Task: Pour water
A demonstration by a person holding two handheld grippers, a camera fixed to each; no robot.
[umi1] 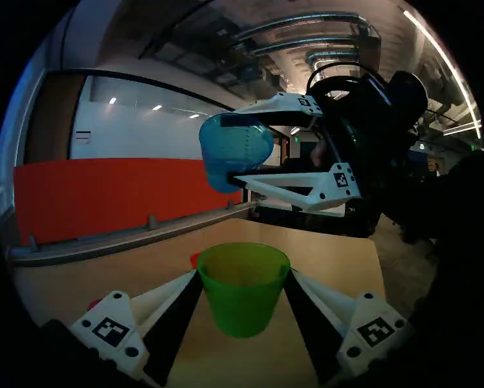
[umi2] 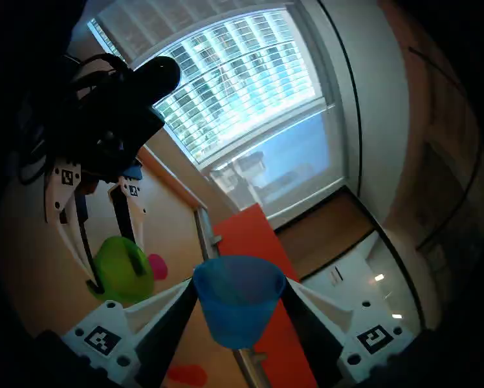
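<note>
Left claw (umi1: 242, 275): clamped on both sides of the green cup (umi1: 243, 304), which stands upright between its fingers, over the desk (umi1: 332, 252).
Right claw (umi2: 239, 284): clamped on the blue cup (umi2: 237, 310), rolled onto its side.
Blue cup's place: above and beyond your left claw, apart from the green rim.
Water: flow cannot be told.
Pouring well: centre the blue lip over the green mouth, lower it, roll slowly, and hold your left claw level.
</note>
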